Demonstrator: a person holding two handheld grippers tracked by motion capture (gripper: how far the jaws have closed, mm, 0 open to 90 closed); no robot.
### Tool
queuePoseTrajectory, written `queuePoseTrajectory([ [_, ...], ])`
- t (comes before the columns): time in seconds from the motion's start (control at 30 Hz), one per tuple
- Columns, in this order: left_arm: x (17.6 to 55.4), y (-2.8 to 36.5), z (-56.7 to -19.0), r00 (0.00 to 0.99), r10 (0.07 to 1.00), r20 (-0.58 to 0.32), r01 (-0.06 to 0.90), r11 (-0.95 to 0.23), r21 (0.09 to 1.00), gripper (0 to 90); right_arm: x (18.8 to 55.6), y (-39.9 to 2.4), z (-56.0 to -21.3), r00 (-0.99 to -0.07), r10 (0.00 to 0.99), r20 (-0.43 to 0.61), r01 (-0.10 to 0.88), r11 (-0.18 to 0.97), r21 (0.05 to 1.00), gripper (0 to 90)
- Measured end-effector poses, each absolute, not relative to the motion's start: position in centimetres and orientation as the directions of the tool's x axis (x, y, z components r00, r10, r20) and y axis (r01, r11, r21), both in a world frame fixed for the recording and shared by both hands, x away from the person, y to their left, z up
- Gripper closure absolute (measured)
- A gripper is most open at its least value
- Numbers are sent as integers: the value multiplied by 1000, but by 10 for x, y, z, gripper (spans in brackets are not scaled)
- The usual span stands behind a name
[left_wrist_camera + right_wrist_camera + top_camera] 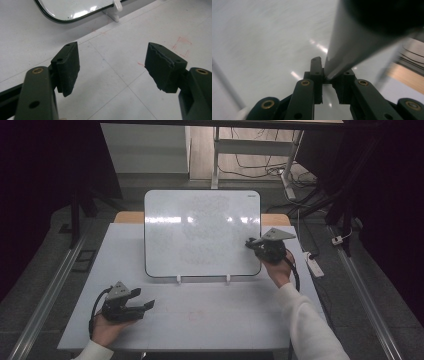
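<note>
A whiteboard [200, 232] stands tilted on small white feet at the back of the white table [210, 320]; its surface looks faintly smudged. At the board's right edge, my right gripper [250, 243] is shut on a grey marker [352, 37] with a dark end. The marker rises from between the jaws toward the camera, and my right gripper [329, 72] points at the board face [262, 37]. My left gripper [148, 305] rests low over the table's front left, open, with nothing between its pads. In its own view my left gripper [112, 67] looks across bare tabletop toward the board's lower corner [75, 7].
Faint red marks [182, 46] lie on the tabletop in front of the board, and a white board foot [116, 10] stands near them. Beyond the table are a white desk frame [250, 147] and floor cables. A power strip [315, 265] lies on the floor at right.
</note>
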State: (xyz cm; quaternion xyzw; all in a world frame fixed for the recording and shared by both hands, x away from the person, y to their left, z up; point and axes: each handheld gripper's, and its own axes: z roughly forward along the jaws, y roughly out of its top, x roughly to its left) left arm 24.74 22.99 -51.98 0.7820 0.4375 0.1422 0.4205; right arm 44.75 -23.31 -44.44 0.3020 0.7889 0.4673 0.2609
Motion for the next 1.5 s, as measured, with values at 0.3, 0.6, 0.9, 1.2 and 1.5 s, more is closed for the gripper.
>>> queuePoseTrajectory([
  [0.3,248,230,-520,575,806,-145,565,-262,783,291,445,-229,-448,-697,710,-103,243,369,897,778],
  [0.6,247,231,-519,570,809,-147,565,-255,785,291,430,-221,-452,-749,661,-37,288,376,881,778],
  [0.9,247,230,-517,571,809,-140,554,-254,793,291,382,-222,-439,-817,576,30,277,346,896,777],
  [1.2,249,229,-513,569,812,-132,530,-239,814,291,352,-213,-451,-856,509,93,316,373,872,777],
  [1.5,255,223,-507,581,807,-102,483,-241,842,290,341,-187,-464,-898,419,130,319,421,849,776],
])
